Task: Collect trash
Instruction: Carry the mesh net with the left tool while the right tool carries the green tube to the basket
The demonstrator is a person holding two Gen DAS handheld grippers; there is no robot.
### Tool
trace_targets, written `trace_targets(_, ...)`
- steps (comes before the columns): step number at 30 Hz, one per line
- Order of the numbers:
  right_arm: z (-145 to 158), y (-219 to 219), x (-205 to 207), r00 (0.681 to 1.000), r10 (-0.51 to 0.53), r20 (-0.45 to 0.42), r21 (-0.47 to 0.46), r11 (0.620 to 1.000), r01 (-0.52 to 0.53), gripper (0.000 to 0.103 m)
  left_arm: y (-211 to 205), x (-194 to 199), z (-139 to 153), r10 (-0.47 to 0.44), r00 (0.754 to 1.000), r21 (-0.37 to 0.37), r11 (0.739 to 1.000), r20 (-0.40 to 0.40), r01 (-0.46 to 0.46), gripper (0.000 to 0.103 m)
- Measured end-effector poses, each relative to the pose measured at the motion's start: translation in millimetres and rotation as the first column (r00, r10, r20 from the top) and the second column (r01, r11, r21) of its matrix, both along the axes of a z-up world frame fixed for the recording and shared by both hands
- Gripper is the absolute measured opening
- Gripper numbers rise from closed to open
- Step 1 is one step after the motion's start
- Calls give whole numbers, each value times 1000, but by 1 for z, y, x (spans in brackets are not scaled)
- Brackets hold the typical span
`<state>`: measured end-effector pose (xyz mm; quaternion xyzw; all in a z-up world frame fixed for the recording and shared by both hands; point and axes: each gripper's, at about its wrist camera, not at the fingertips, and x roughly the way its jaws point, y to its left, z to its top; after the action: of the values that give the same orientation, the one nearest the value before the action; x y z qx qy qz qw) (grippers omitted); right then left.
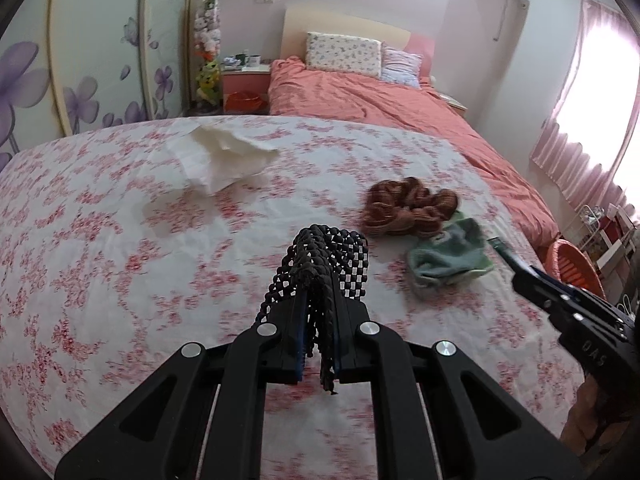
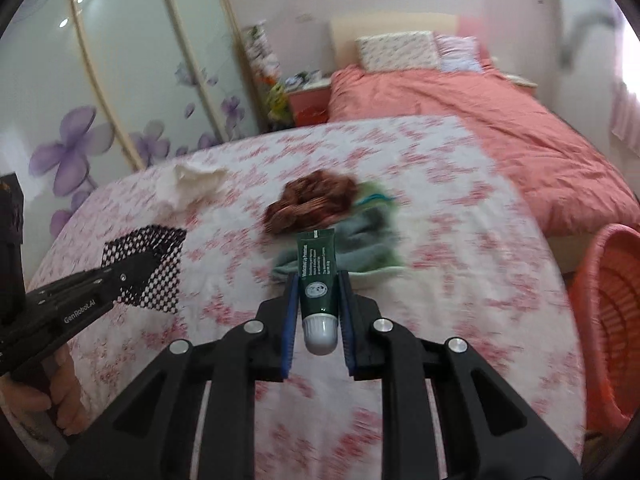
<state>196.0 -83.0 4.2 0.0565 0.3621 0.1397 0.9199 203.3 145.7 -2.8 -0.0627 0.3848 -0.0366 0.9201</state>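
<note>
Green tube (image 2: 316, 276) clamped near its cap in right hand-held gripper (image 2: 318, 312), bed's 6 o'clock edge, judged light, squashy; left hand-held gripper (image 1: 320, 300) pinches limp black mesh (image 1: 328, 256)

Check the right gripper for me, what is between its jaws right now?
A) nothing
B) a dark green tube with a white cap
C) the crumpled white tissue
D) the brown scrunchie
B: the right wrist view shows the right gripper closed on the dark green tube, white cap toward the camera; the white tissue and brown scrunchie lie on the floral sheet.
</note>
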Motion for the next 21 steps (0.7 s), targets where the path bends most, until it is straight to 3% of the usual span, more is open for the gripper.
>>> trace_targets(5,11,-49,-18,986,-154,56,12,988,153,20,-29,-1,8,-51,999,-15,999,19,51,9)
trace_targets(9,17,-86,-31,955,-278,102,14,960,278,20,-55,-1,12,-96,995,-30,995,32,97,9)
trace_targets(21,34,-181,-76,811,-539,229,-6,832,554,20,-150,-9,25,-266,961,-94,958,69,272,9)
